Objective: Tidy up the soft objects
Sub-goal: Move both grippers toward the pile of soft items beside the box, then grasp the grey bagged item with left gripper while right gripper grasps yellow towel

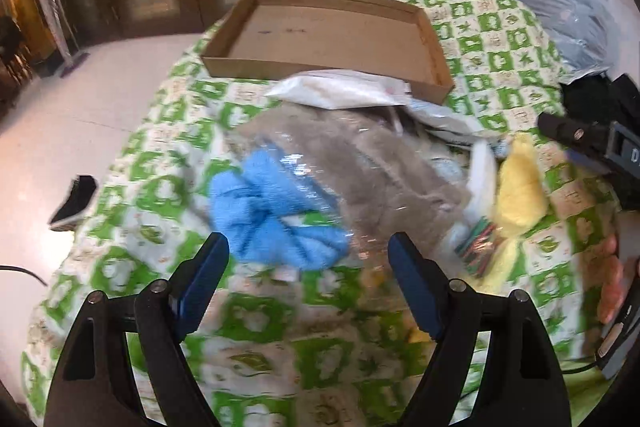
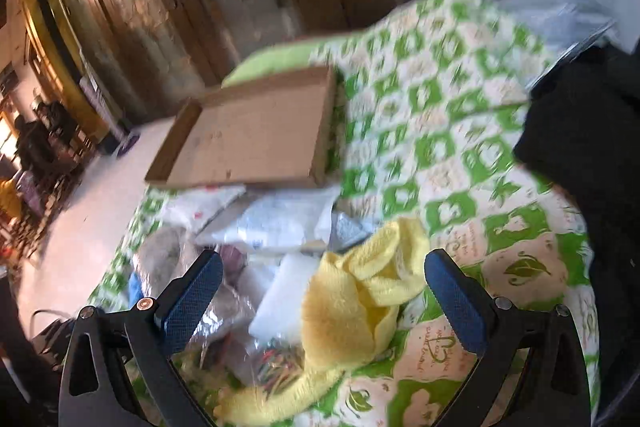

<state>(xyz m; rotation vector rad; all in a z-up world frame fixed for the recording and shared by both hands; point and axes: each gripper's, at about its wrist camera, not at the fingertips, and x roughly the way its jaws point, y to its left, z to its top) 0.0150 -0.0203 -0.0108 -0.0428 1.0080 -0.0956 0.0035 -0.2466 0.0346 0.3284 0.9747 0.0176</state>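
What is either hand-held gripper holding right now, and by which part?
Nothing. The left hand-held gripper and right hand-held gripper are both open above the pile.

Open right hand-held gripper (image 2: 322, 291) over yellow cloth (image 2: 360, 303), cardboard tray (image 2: 256, 139) beyond

We can read almost nothing here. On the black device body (image 1: 624, 151) at the far right of the left wrist view, a single white letter "D" shows, with the rest cut off at the edge. The green-and-cream patterned bedspread (image 2: 440, 343) carries cursive printed lines in its cream squares near the right tool, but they are too blurred for us to make out.
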